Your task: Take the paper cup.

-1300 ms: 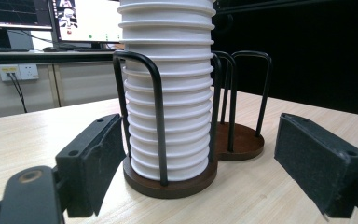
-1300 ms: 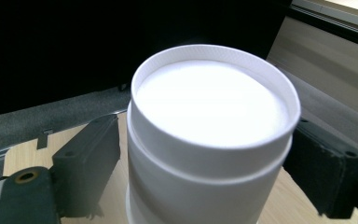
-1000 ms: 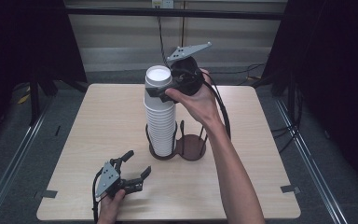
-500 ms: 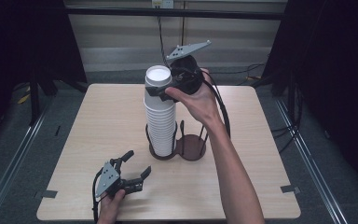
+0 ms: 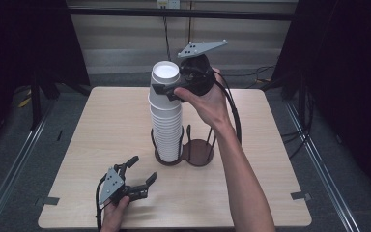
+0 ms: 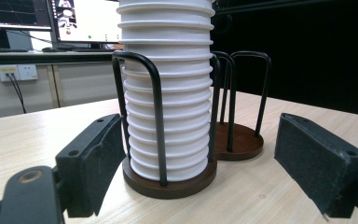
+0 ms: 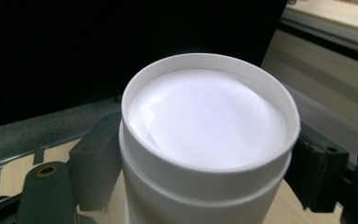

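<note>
A tall stack of white paper cups [image 5: 166, 128] stands in the left ring of a dark two-ring wire holder [image 5: 199, 153] at the table's middle. My right gripper [image 5: 167, 88] is at the top of the stack, shut on the top cup [image 5: 165, 75], which sits slightly raised from the rest. In the right gripper view the jaws press both sides of the top cup [image 7: 205, 116]. My left gripper [image 5: 143, 169] rests open on the table at the front left. Its jaws point at the stack [image 6: 168, 93] and the holder [image 6: 168, 185] and are apart from both.
The holder's right ring [image 5: 198, 150] has nothing in it. The light wooden table [image 5: 101, 125] has bare room on all sides of the holder. Dark curtains and metal rails run along both sides, and cables trail off at the back right.
My right gripper has risen a little with the top cup. The left gripper has not moved.
</note>
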Demonstrator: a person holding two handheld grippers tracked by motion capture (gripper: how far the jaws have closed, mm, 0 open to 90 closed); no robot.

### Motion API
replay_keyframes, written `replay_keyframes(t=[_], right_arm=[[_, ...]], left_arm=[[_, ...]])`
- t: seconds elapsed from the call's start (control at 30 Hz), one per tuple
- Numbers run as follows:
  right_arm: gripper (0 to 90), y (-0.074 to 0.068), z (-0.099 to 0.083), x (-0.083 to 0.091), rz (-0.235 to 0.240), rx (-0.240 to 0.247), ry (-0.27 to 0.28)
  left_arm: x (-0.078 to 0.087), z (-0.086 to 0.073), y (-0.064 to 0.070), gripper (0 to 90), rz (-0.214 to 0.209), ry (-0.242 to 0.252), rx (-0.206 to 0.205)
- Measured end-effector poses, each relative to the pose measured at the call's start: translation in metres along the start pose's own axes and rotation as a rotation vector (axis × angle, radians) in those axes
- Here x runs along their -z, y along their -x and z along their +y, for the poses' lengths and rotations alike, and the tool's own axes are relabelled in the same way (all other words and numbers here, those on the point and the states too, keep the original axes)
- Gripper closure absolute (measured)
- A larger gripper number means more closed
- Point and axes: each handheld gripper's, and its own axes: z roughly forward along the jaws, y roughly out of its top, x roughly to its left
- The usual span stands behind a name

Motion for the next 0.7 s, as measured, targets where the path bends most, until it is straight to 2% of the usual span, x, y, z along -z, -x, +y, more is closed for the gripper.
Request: replay_keyframes(t=[0.2,0.23,0.7], right_arm=[[22.0,0.0,0.004,0.006,-0.003,-0.013,0.042],[22.0,0.0,0.004,0.007,-0.004,-0.013,0.046],[22.2,0.004,0.007,0.017,0.013,-0.045,0.127]], left_arm=[[0.0,0.0,0.001,15.7,-0.002,0.002,0.012],[0.0,0.0,0.0,15.7,0.0,0.0,0.0],[0.0,0.0,0.0,15.7,0.0,0.0,0.0]])
